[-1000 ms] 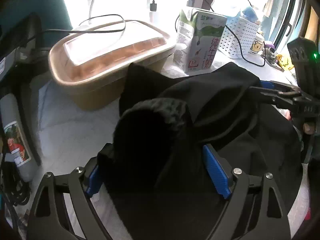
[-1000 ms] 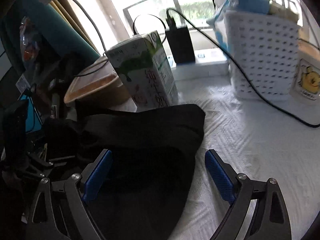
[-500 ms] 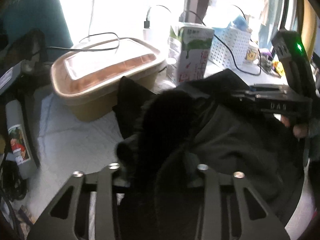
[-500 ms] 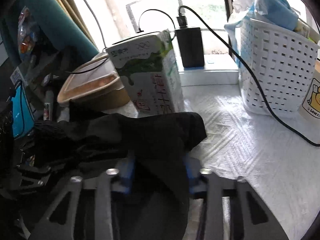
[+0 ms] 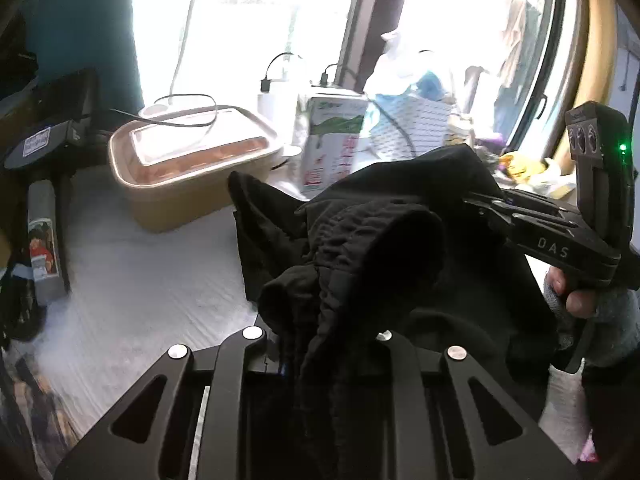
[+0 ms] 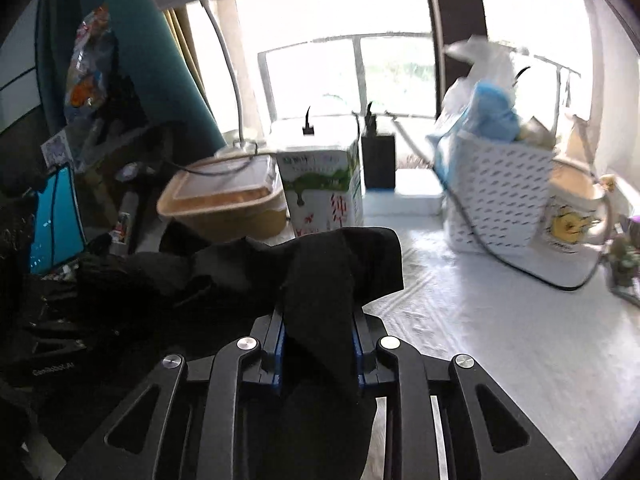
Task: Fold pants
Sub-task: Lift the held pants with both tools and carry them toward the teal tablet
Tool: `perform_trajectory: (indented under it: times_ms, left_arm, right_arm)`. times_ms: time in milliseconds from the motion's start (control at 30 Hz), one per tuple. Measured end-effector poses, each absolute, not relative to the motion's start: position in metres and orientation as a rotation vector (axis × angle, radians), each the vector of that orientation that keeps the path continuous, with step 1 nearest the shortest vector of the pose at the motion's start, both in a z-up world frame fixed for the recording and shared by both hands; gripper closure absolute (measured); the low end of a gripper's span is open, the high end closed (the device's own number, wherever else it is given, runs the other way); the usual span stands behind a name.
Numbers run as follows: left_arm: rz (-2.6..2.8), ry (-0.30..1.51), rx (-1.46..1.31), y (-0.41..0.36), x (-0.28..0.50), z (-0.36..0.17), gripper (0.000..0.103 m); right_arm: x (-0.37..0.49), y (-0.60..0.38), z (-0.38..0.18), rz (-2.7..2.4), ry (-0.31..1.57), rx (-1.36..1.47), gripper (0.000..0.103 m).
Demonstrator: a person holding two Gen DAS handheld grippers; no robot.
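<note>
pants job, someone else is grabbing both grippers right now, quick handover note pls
Left gripper: shut on the bunched waistband end of the black pants.
Right gripper: shut on another bunch of the pants.
Pants: one crumpled heap held between the two grippers over the white table cover, just in front of the milk carton and the lidded food box.
Done: both ends gripped.
Left: no neat fold visible yet; spread flat, then fold.

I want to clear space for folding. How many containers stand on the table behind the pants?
3: a lidded tan food box at left, a milk carton beside it, and a white basket at right. Others may hide behind the pants.
</note>
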State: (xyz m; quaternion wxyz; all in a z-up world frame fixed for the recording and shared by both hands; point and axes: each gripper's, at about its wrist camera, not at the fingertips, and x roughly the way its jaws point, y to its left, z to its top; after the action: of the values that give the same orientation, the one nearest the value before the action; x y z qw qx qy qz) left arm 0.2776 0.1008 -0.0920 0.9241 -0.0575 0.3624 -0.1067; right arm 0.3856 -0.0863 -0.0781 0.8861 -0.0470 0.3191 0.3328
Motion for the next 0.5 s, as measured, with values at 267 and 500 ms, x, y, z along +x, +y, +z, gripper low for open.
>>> perform_trajectory:
  times_ms: [267, 500]
  left_arm:
    - [-0.25, 0.663, -0.139, 0.091, 0.253, -0.065, 0.085]
    - [-0.249, 0.546, -0.143, 0.095, 0.216, -0.021, 0.085]
  right_arm:
    - [0.341, -0.11, -0.038, 0.678, 0.54, -0.117, 0.079]
    - [0.309, -0.12, 0.006, 0.679, 0.421, -0.131, 0.079]
